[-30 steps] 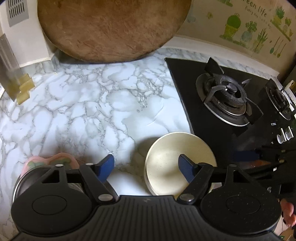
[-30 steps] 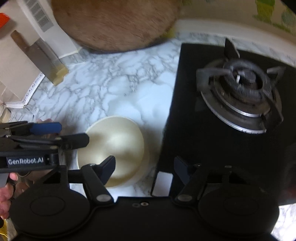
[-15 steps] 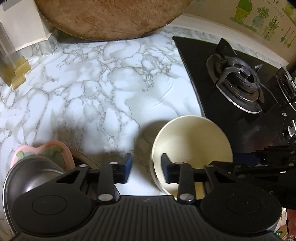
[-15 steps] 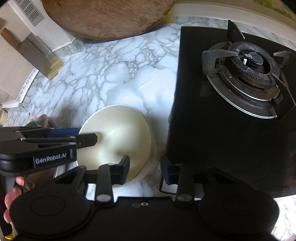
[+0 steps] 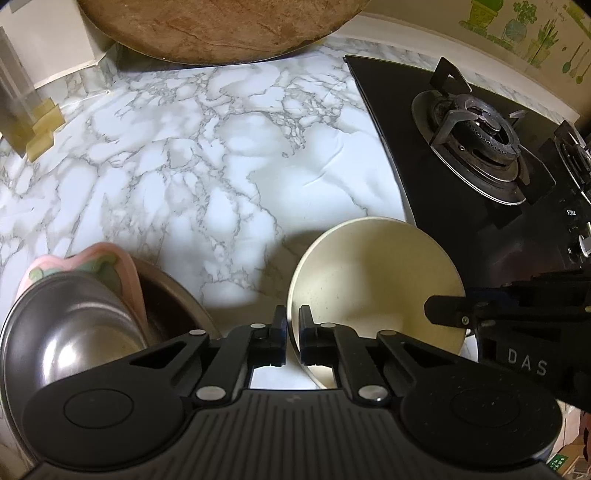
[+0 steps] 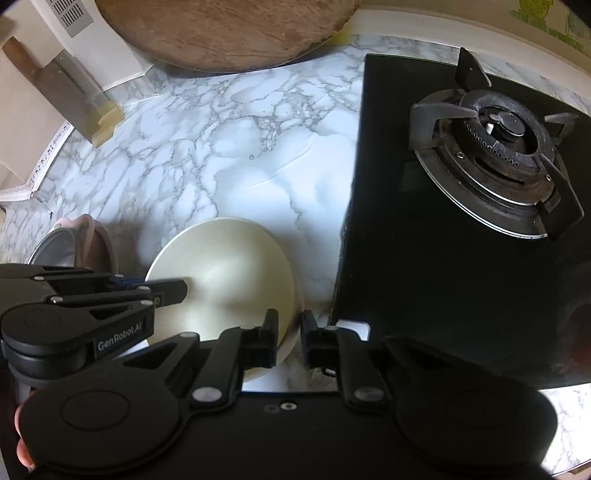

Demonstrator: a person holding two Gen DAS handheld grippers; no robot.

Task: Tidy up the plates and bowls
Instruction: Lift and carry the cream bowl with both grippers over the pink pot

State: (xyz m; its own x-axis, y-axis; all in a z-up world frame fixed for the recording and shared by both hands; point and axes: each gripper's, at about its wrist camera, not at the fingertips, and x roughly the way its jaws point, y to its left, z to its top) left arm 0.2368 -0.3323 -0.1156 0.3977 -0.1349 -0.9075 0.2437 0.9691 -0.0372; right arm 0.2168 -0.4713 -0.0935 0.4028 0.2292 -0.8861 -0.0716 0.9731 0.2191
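A cream bowl (image 5: 373, 280) stands on the marble counter (image 5: 207, 155), with a paler second rim showing under its edge. My left gripper (image 5: 293, 332) is closing and its pads pinch the bowl's left rim. In the right wrist view the cream bowl (image 6: 225, 273) has its right rim between the pads of my right gripper (image 6: 290, 338), whose jaws are closing and grip it. Each gripper also appears in the other's view: the right gripper (image 5: 443, 306) and the left gripper (image 6: 166, 291). Left of the cream bowl sit a steel bowl (image 5: 66, 332), a pink dish (image 5: 123, 273) and a brown bowl (image 5: 173, 306), nested together.
A black gas hob (image 6: 498, 147) borders the bowl on the right. A large round wooden board (image 5: 214, 26) leans against the back wall. A cleaver in a stand (image 6: 55, 77) is at the back left. Bare marble lies between the bowl and the board.
Both grippers went from wide open to closed on opposite rims of the cream bowl. The left gripper sank lower toward the counter.
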